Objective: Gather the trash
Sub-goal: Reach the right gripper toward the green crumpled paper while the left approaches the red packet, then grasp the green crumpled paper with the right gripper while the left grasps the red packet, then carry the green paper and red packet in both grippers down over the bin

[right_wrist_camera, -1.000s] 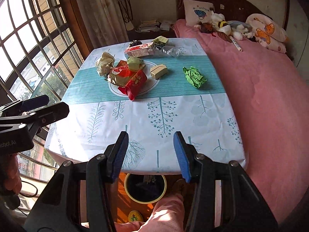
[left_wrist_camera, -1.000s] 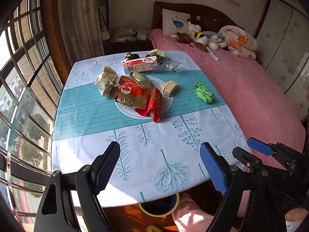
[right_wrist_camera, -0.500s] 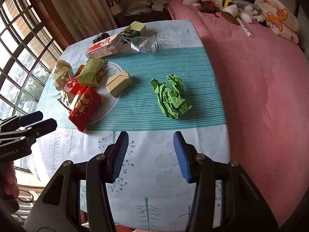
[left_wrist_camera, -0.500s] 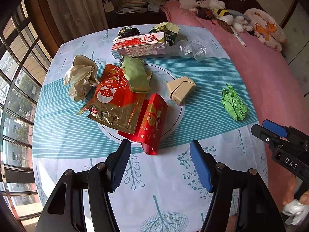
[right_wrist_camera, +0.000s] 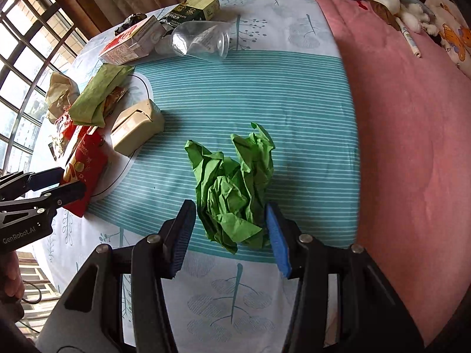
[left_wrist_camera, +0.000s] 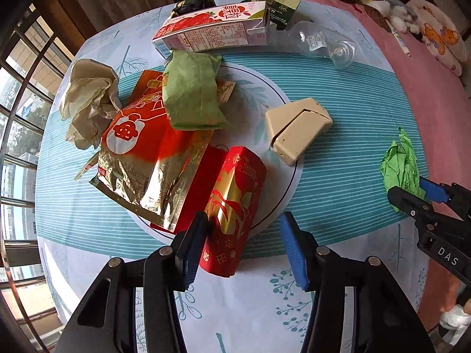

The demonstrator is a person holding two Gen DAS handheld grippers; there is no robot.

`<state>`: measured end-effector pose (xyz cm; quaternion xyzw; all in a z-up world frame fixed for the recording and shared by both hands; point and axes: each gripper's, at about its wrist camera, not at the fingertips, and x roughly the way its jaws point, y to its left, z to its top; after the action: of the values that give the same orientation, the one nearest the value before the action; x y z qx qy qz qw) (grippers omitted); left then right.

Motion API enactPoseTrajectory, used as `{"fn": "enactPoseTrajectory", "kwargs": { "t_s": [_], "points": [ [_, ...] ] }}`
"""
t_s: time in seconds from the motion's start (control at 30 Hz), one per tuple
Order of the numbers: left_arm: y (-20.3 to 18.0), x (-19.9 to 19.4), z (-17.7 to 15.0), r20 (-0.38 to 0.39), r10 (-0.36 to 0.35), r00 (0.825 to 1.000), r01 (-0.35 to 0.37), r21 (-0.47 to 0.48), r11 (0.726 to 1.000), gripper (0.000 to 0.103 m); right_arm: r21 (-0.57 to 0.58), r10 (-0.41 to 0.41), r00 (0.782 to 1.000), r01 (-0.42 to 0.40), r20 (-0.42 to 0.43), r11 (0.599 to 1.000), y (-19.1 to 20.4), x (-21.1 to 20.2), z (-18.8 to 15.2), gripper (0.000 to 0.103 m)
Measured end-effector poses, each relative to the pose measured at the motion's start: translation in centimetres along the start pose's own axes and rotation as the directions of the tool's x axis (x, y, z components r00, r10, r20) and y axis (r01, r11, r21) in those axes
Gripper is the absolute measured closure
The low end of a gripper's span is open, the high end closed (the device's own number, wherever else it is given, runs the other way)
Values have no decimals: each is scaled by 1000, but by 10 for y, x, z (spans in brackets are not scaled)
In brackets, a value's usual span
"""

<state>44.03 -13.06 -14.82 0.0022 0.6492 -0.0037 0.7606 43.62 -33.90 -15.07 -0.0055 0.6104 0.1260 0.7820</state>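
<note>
Trash lies scattered over the cloth-covered table. A crumpled green paper wad (right_wrist_camera: pixel 235 194) sits alone on the teal striped band, apart from the rest. A red and gold packet (left_wrist_camera: pixel 232 214) lies flat beside a shiny red and gold foil bag (left_wrist_camera: pixel 147 158), which a folded green wrapper (left_wrist_camera: pixel 191 94) partly overlaps. A crumpled beige paper (left_wrist_camera: pixel 88 100) rests at the bag's far side. A cream cardboard box (left_wrist_camera: pixel 297 129) lies tilted, its flap split. At the table's far edge lie a strawberry milk carton (left_wrist_camera: pixel 215 29) on its side, a clear plastic bottle (right_wrist_camera: pixel 203 41) and a chocolate box (right_wrist_camera: pixel 194 8).
</note>
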Motion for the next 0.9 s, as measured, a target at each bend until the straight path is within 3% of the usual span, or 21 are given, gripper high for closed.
{"fn": "enactPoseTrajectory", "kwargs": {
  "t_s": [0.17, 0.33, 0.63, 0.9],
  "points": [
    [-20, 20, 5, -33, 45, 998, -44, 31, 999, 64, -58, 1, 1000, -2, -10, 998, 4, 12, -4, 60],
    [-41, 34, 6, -60, 28, 998, -24, 62, 998, 75, -78, 34, 999, -34, 6, 996, 5, 12, -8, 69],
    [-75, 27, -12, -41, -20, 999, 25, 142, 990, 82, -100, 102, 995, -100, 19, 990, 23, -1, -22, 73],
    [-60, 9, -31, 2, -37, 999, 36, 129, 991, 83, -98, 132, 991, -128, 32, 987, 32, -13, -40, 74]
  ]
}}
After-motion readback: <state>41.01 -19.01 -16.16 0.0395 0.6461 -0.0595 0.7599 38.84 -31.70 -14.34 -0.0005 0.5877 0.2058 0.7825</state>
